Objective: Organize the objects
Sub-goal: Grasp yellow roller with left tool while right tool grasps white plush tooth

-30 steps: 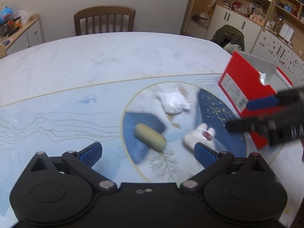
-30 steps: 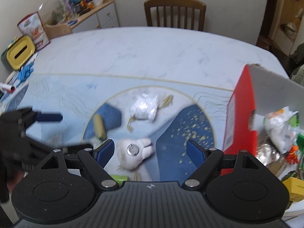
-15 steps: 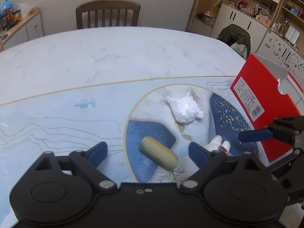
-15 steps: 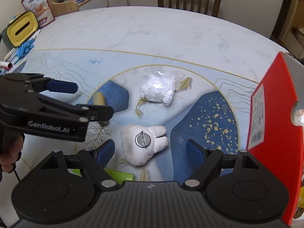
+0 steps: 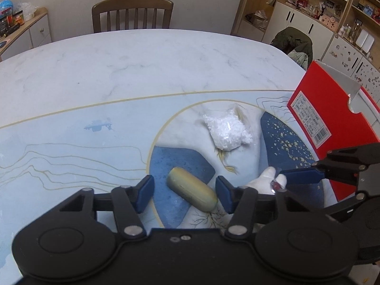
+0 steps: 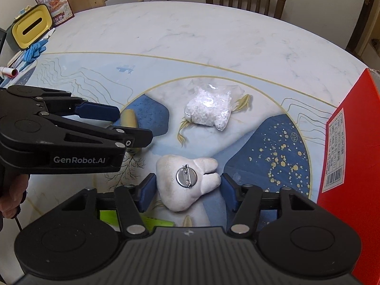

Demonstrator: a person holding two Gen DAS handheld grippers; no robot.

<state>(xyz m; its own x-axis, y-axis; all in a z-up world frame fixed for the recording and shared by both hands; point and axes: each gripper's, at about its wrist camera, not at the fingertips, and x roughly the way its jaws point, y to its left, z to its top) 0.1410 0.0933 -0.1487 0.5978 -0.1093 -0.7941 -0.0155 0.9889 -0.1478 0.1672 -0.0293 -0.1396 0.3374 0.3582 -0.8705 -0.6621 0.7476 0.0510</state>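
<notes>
- The left tongs (image 5: pixel 184 193) are open, their blue pads on either side of a greenish-yellow capsule (image 5: pixel 192 192) that lies on the bench (image 5: pixel 142 66); whether the pads touch it cannot be told.
- The right tongs (image 6: pixel 187 190) are open too, set around a white tooth-shaped plush (image 6: pixel 182 182) with a round metal pin (image 6: pixel 186 177) on top. The right pad sits just beside the plush's lobes; the left pad is close to its side.
- In the right wrist view the left tongs come in from the left, over the capsule, and a hand (image 6: pixel 10 196) shows at the left edge beneath them.
- A clear bag (image 6: pixel 209 110) of white granules lies farther out on the bench, apart from both the plush and the capsule.
- A red box (image 5: pixel 332 128) stands at the right edge of the bench, its barcode label facing the middle.
- A light green item (image 6: pixel 152 222) lies near, half hidden under the right tongs' body; what it is cannot be told.
- A wooden chair (image 5: pixel 131 14) stands at the far side of the bench.
- A yellow-topped container (image 6: pixel 30 27) and blue gloves (image 6: pixel 32 52) lie at the far left of the bench.
</notes>
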